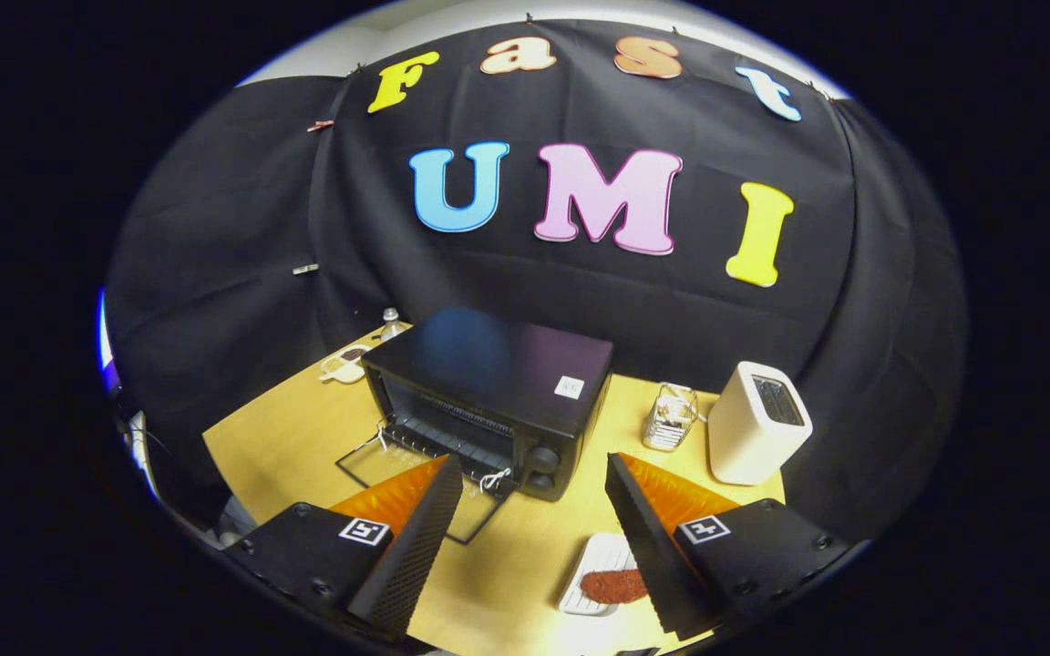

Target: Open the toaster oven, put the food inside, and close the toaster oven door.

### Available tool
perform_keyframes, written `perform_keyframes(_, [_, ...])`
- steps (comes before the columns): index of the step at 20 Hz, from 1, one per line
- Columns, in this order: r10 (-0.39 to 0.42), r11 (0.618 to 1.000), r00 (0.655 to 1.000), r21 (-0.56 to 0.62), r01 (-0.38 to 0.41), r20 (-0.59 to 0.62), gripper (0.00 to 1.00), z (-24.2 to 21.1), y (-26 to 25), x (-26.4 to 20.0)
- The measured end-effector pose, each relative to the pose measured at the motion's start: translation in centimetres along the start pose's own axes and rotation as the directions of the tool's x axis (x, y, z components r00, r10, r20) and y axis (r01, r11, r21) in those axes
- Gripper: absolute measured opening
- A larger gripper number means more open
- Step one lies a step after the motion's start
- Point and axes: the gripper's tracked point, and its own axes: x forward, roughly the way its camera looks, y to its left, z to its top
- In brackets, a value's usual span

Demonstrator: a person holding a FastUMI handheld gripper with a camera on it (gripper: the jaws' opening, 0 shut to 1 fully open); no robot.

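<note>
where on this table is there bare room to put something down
Bare wood lies between the toaster oven and the wire basket, and left of the oven's lowered door. It is crowded near the food on its white tray, by the open tool.

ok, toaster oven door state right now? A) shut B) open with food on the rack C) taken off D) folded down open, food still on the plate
D: the toaster oven has its glass door folded down onto the table, and the reddish food still lies on the white plate by the open gripper.
</note>
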Motion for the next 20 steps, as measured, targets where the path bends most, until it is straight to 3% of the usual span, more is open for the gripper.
perform_keyframes(6, [0.051,0.99,0.987,0.141,-0.028,-0.155,0.98,-4.0,-9.1,-1.2])
perform_keyframes(9, [0.115,0.975,0.958,0.213,-0.059,-0.262,0.98,-7.6,-11.9,-1.0])
perform_keyframes(13, [0.224,0.944,0.889,0.315,-0.097,-0.399,0.97,-13.7,-14.8,1.4])
perform_keyframes(17, [0.339,0.904,0.789,0.411,-0.122,-0.512,0.95,-18.7,-15.5,3.3])
perform_keyframes(20, [0.438,0.858,0.71,0.493,-0.146,-0.552,0.87,-21.2,-14.2,3.6])
